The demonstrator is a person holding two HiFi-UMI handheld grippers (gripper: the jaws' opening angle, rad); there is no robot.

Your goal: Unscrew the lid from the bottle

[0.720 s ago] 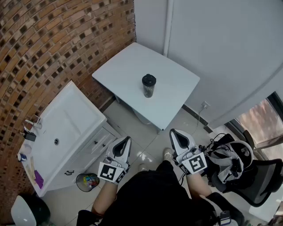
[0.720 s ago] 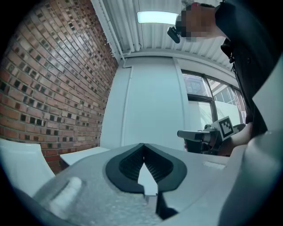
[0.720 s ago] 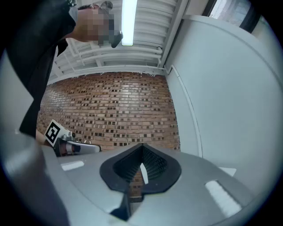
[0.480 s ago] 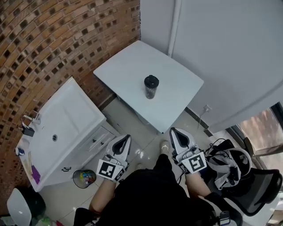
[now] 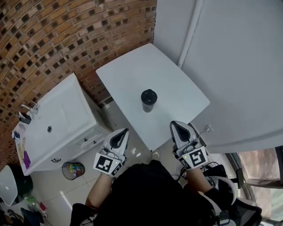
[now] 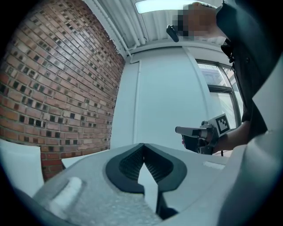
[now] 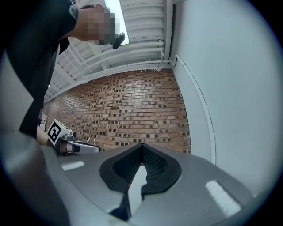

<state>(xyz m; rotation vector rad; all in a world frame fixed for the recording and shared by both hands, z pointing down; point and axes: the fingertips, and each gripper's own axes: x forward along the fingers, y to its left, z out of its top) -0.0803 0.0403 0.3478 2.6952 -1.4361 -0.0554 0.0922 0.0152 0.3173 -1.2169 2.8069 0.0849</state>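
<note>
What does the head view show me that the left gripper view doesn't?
Head view only: the bottle, lid on, standing on the white table, and the sink counter to its left. Left gripper view only: the left gripper close up, jaws closed together with nothing between them, plus a ceiling light. Both: the brick wall and the right gripper.
</note>
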